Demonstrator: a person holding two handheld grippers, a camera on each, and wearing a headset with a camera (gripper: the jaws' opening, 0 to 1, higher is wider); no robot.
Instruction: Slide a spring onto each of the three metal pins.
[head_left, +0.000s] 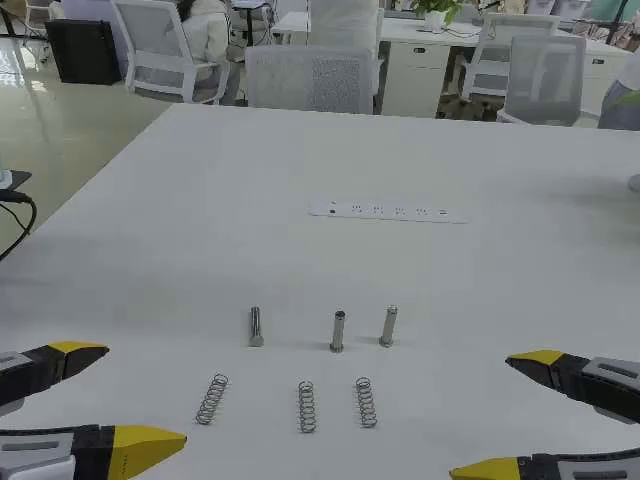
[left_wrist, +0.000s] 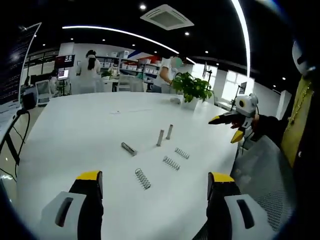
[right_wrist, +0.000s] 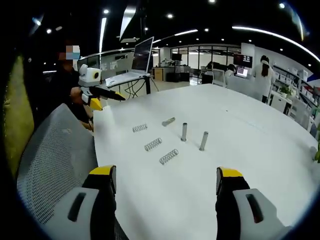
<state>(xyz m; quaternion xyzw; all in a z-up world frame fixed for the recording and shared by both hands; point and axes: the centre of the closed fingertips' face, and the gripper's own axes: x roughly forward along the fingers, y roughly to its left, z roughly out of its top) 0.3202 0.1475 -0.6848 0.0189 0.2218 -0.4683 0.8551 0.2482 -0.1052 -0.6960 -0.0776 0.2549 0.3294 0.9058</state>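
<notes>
My yellow-tipped left gripper (head_left: 145, 393) and right gripper (head_left: 480, 416) hover with jaws wide and empty, on either side of the short upright middle metal pin (head_left: 338, 331). Three thin coiled steel springs (head_left: 307, 406) lie just nearer me than it, I think one ready per pin.

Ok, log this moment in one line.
springs: three loose on table | pins: bare, one lying flat | left gripper: open | right gripper: open

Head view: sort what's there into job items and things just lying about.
For the job:
left pin, middle pin, right pin, left spring, middle spring, right spring.

Lying about:
power strip, office chair.
</notes>
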